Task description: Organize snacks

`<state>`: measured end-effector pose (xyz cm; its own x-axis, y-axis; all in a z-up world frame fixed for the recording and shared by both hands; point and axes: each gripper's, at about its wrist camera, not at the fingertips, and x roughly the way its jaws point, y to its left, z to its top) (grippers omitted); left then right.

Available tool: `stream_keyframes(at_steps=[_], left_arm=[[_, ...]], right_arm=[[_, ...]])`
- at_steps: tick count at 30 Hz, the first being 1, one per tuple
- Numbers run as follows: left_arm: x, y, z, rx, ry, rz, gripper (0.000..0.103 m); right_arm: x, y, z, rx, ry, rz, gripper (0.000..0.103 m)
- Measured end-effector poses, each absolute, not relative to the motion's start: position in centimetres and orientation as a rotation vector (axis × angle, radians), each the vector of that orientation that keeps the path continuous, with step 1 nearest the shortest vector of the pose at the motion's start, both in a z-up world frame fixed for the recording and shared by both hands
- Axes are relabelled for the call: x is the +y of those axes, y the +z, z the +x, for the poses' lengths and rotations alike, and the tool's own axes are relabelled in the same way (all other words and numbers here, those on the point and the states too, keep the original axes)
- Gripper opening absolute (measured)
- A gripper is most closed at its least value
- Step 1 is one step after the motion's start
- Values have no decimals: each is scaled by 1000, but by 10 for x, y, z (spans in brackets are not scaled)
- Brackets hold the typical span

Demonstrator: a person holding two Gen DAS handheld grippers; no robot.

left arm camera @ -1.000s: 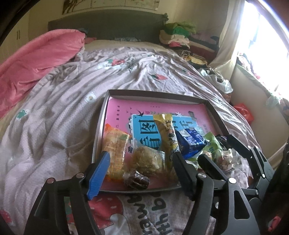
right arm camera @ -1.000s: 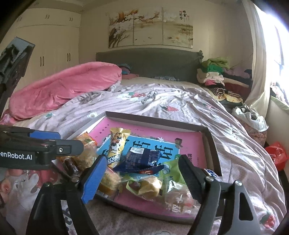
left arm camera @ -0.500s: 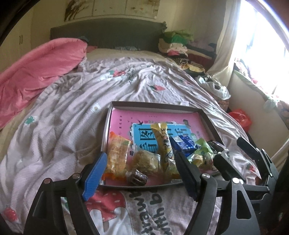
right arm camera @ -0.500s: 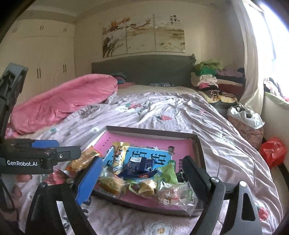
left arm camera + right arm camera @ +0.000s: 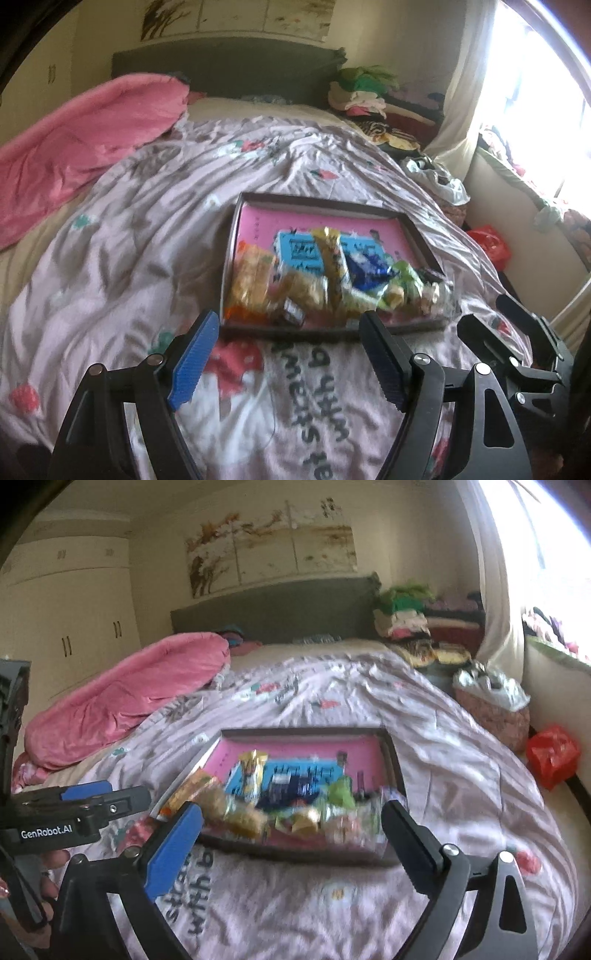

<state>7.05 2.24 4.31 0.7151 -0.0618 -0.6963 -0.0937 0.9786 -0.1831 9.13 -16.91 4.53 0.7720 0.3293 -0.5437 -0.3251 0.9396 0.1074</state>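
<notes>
- On the bed's printed quilt (image 5: 155,236): a dark-rimmed tray (image 5: 317,202) with a pink liner, snack packets (image 5: 314,284) heaped at its near end.
- Writing: "GenRobot.AI" on the left gripper (image 5: 107,805) body; quilt lettering partly legible, "with".
- Left gripper (image 5: 288,354): angled down short of the tray, jaws apart, empty.
- Right gripper (image 5: 291,830): angled down, jaws opening, nothing between.

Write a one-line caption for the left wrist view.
Open left gripper above the bedspread, facing a snack-filled tray.
</notes>
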Motion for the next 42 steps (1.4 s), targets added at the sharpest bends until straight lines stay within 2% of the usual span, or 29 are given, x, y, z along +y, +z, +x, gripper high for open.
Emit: stream_keyframes(at_steps=[12, 42], left_arm=[[22, 29, 38, 821, 10, -224, 80], [14, 21, 22, 839, -14, -217, 79]], right_arm=[[-177, 26, 54, 695, 351, 30, 101], [-176, 16, 44, 706, 350, 13, 101]])
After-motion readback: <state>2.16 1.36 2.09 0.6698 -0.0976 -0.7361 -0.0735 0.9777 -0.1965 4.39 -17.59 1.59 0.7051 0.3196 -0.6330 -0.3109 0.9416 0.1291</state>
